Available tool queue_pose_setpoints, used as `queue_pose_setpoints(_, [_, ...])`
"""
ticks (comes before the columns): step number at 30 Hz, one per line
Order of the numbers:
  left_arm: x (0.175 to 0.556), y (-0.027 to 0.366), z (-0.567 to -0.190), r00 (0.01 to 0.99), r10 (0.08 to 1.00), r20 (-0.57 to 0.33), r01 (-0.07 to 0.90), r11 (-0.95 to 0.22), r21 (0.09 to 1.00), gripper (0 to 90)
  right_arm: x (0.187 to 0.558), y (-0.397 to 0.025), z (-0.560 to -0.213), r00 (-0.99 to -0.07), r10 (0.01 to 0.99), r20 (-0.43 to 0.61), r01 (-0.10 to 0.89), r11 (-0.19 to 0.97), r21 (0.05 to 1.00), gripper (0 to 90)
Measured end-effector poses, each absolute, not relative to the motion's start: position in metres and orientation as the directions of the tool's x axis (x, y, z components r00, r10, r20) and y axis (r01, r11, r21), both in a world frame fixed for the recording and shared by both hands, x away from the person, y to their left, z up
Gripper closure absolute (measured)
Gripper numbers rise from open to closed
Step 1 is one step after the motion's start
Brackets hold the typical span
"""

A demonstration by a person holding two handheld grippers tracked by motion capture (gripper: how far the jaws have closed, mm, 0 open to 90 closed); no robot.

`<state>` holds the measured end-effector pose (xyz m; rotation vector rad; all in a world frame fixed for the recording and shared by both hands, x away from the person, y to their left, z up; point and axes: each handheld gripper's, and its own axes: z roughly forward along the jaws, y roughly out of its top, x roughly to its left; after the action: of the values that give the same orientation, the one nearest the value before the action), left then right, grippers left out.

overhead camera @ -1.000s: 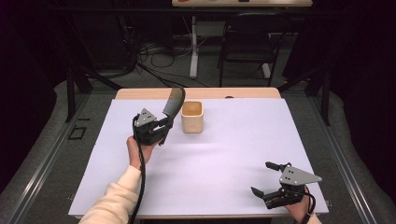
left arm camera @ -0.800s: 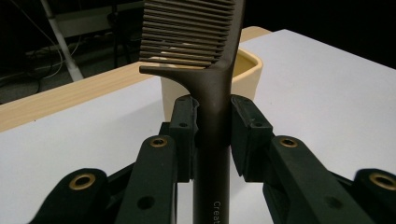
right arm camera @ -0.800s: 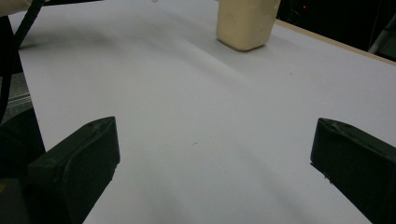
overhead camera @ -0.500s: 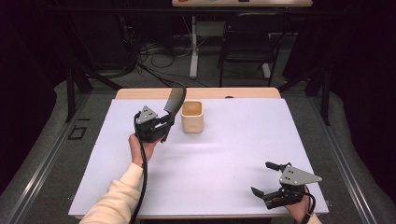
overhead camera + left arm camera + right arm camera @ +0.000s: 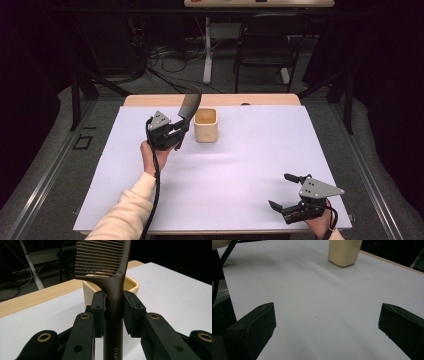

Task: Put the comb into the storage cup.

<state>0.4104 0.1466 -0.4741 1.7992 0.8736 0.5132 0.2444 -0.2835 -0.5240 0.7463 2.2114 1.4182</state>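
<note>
A dark brown comb [image 5: 189,106] [image 5: 110,277] stands upright in my left gripper [image 5: 181,131] [image 5: 113,308], which is shut on its handle. The comb's toothed end rises just left of a cream square cup [image 5: 205,125] [image 5: 130,285] that sits open-topped on the white table cover [image 5: 240,165]. In the left gripper view the cup is right behind the comb. My right gripper [image 5: 286,191] [image 5: 325,325] rests low near the table's front right corner, open, with nothing between its jaws. From there the cup [image 5: 343,251] is far ahead.
The white cover ends at a bare wooden strip [image 5: 150,101] along the table's far edge. A black cable [image 5: 156,190] trails along the person's left sleeve. Beyond the table stand a dark chair [image 5: 262,50] and floor cables.
My left gripper has carried the comb slightly right and forward, closer to the cup. The right gripper has stayed put.
</note>
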Motion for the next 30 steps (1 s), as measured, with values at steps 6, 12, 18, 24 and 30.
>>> queue_pose_setpoints(6, [0.413, 0.144, -0.472, 0.647, 0.760, -0.057, 0.317, -0.200, 0.927, 72.0, 0.244, -0.284, -0.524, -0.774, 0.632, -0.051, 0.217, 0.339, 0.915, 0.8])
queue_pose_setpoints(12, [0.415, 0.141, -0.470, 0.649, 0.758, -0.057, 0.311, -0.197, 0.930, 72.0, 0.244, -0.284, -0.524, -0.773, 0.632, -0.051, 0.217, 0.339, 0.915, 0.8])
queue_pose_setpoints(18, [0.417, 0.139, -0.469, 0.653, 0.756, -0.057, 0.307, -0.195, 0.931, 72.0, 0.244, -0.284, -0.524, -0.774, 0.632, -0.050, 0.217, 0.339, 0.915, 0.8])
queue_pose_setpoints(24, [0.421, 0.135, -0.468, 0.656, 0.753, -0.052, 0.304, -0.201, 0.931, 72.0, 0.244, -0.283, -0.524, -0.773, 0.632, -0.050, 0.217, 0.339, 0.915, 0.8])
queue_pose_setpoints(30, [0.424, 0.132, -0.467, 0.657, 0.752, -0.057, 0.301, -0.193, 0.934, 72.0, 0.244, -0.284, -0.524, -0.774, 0.631, -0.051, 0.217, 0.340, 0.915, 0.8])
